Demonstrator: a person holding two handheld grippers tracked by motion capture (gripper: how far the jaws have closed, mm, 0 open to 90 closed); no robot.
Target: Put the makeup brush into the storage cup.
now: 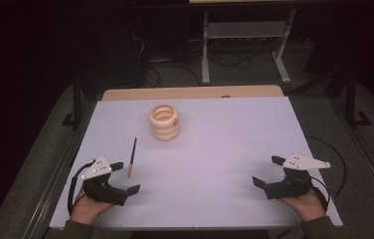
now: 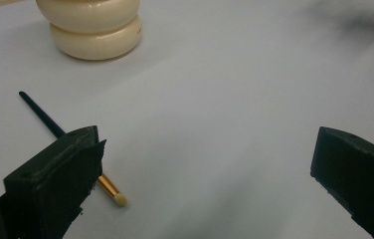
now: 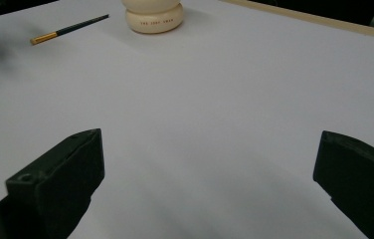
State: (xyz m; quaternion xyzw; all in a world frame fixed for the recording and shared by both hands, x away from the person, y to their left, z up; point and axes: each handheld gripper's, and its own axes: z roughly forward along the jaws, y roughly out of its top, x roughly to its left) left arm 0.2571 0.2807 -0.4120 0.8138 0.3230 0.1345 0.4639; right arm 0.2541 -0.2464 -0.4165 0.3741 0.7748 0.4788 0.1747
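Brush [image 2: 41,115] partly hidden behind the left gripper's near jaw; ringed holder [image 3: 154,15] cut off at the top edge, lettering unreadable.

Both claws are black, blocky builds. The left claw [image 1: 128,177] carries a grey three-cornered plate dotted with dark screws, a black cable looping off behind it. The right claw [image 1: 267,171] wears the same plate and cable. Up close, its jaws are matte with screw holes. Dark olive sleeves [image 1: 78,230] cover both wrists.
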